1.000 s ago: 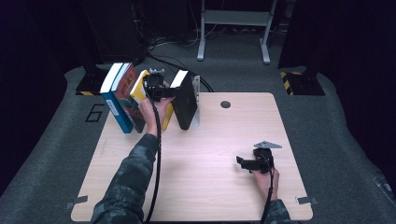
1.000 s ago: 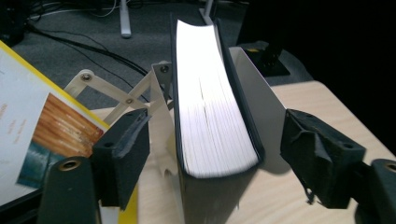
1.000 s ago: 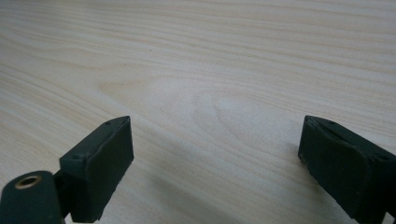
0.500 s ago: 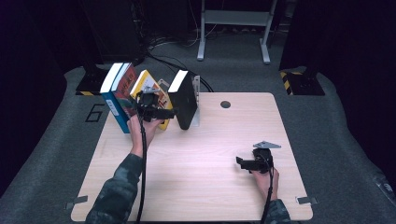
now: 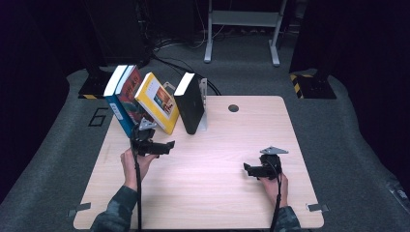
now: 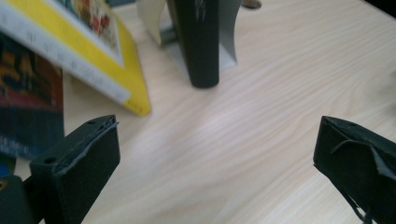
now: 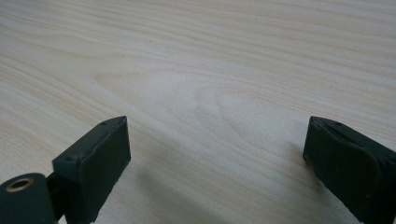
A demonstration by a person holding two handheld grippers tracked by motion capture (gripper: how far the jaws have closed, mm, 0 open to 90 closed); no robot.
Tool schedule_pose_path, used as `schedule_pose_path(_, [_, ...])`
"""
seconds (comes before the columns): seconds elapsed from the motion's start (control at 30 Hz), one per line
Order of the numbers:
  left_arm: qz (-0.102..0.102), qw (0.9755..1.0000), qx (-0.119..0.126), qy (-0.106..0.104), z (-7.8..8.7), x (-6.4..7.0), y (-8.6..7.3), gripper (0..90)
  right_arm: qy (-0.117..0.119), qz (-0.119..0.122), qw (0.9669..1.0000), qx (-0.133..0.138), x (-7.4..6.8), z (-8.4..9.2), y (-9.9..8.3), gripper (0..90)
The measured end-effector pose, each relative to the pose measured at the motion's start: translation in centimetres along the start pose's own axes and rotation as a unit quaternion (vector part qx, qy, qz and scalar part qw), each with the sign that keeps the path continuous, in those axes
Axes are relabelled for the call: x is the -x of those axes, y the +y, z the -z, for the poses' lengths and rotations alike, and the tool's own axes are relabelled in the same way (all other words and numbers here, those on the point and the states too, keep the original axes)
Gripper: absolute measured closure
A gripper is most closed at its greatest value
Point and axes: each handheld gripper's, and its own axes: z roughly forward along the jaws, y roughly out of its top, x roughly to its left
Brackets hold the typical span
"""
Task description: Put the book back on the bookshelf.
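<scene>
Looks like your black book point(image 5: 189, 104) is parked upright against the bookend point(image 5: 203, 104), left gripper point(image 5: 164, 146) and right gripper point(image 5: 247, 169) jaws both wide and empty, while the yellow book point(image 5: 157, 101) leans unstraightened.

High view overlooks table point(image 5: 203, 193), gripper views skim it closely

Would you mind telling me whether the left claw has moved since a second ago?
Yes. The left claw has drawn back from the black book toward the person, its jaws just opened, nothing between them.
</scene>
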Motion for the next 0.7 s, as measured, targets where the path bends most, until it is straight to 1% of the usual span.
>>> schedule_pose_path(0.03, [0.001,1.0,-0.003,0.003,0.0,-0.1,-0.6,0.4,-0.005,0.006,1.0,-0.002,-0.1,0.0,0.0,6.8])
schedule_pose_path(0.07, [0.005,1.0,-0.006,0.004,0.1,-0.4,-1.8,0.4,-0.008,0.005,1.0,-0.003,-0.2,-0.1,0.0,6.6])
schedule_pose_path(0.1, [0.005,1.0,-0.006,0.004,0.1,-0.4,-1.8,0.3,-0.008,0.005,1.0,-0.003,-0.2,-0.1,0.0,6.6])
schedule_pose_path(0.13, [0.007,0.9999,-0.012,0.008,0.2,-0.6,-2.9,0.3,-0.013,0.013,0.9998,-0.008,-0.3,-0.1,0.0,6.5])
schedule_pose_path(0.17, [0.009,0.9998,-0.014,0.01,0.2,-0.7,-3.5,0.2,-0.015,0.02,0.9997,-0.008,-0.4,-0.1,0.0,6.6])
schedule_pose_path(0.2, [0.009,0.9998,-0.014,0.01,0.2,-0.7,-3.5,0.1,-0.015,0.02,0.9997,-0.008,-0.4,-0.1,0.0,6.6])
schedule_pose_path(0.23, [0.009,0.9998,-0.015,0.014,0.3,-0.7,-4.1,0.1,-0.019,0.025,0.9994,-0.015,-0.5,-0.1,0.0,6.5])
schedule_pose_path(0.27, [0.012,0.9995,-0.021,0.02,0.3,-1.0,-5.2,0.0,-0.032,0.03,0.9989,-0.017,-0.9,-0.3,0.0,6.3])
schedule_pose_path(0.3, [0.012,0.9995,-0.021,0.02,0.3,-1.0,-5.2,0.0,-0.032,0.03,0.9989,-0.017,-0.9,-0.3,0.0,6.3])
schedule_pose_path(0.33, [0.019,0.9991,-0.03,0.025,0.2,-1.2,-6.4,0.0,-0.037,0.043,0.9982,-0.019,-1.0,-0.4,0.0,4.9])
schedule_pose_path(0.37, [0.019,0.9991,-0.03,0.025,0.2,-1.2,-6.4,0.0,-0.037,0.043,0.9982,-0.019,-1.0,-0.4,0.0,4.9])
schedule_pose_path(0.4, [0.026,0.9987,-0.034,0.029,0.1,-1.6,-7.6,0.0,-0.038,0.045,0.9981,-0.018,-0.9,-0.4,0.0,4.7])
schedule_pose_path(0.43, [0.026,0.9987,-0.034,0.029,0.1,-1.6,-7.6,0.0,-0.038,0.045,0.9981,-0.018,-0.9,-0.4,0.0,4.7])
schedule_pose_path(0.47, [0.036,0.9979,-0.04,0.035,-0.2,-1.9,-8.9,0.0,-0.038,0.041,0.9982,-0.019,-1.0,-0.3,0.0,4.7])
schedule_pose_path(0.5, [0.036,0.9979,-0.04,0.035,-0.2,-1.9,-8.9,0.0,-0.039,0.041,0.9982,-0.019,-1.0,-0.3,0.0,4.7])
schedule_pose_path(0.53, [0.044,0.997,-0.05,0.039,-0.5,-2.2,-10.1,0.0,-0.039,0.042,0.9982,-0.019,-1.0,-0.3,0.0,4.7])
schedule_pose_path(0.57, [0.044,0.997,-0.05,0.039,-0.5,-2.2,-10.1,0.0,-0.039,0.041,0.9982,-0.019,-1.0,-0.3,0.0,4.7])
schedule_pose_path(0.6, [0.057,0.9962,-0.053,0.04,-0.6,-2.5,-11.1,0.0,-0.039,0.042,0.9982,-0.02,-1.0,-0.3,0.0,4.6])
schedule_pose_path(0.63, [0.057,0.9962,-0.053,0.04,-0.6,-2.5,-11.1,0.0,-0.039,0.042,0.9982,-0.02,-1.0,-0.3,0.0,4.6])
schedule_pose_path(0.67, [0.059,0.9962,-0.045,0.045,-0.5,-2.6,-11.8,0.0,-0.039,0.041,0.9982,-0.02,-1.0,-0.3,0.0,4.5])
schedule_pose_path(0.7, [0.059,0.9962,-0.045,0.045,-0.5,-2.6,-11.8,0.0,-0.039,0.041,0.9982,-0.02,-1.0,-0.3,0.0,4.5])
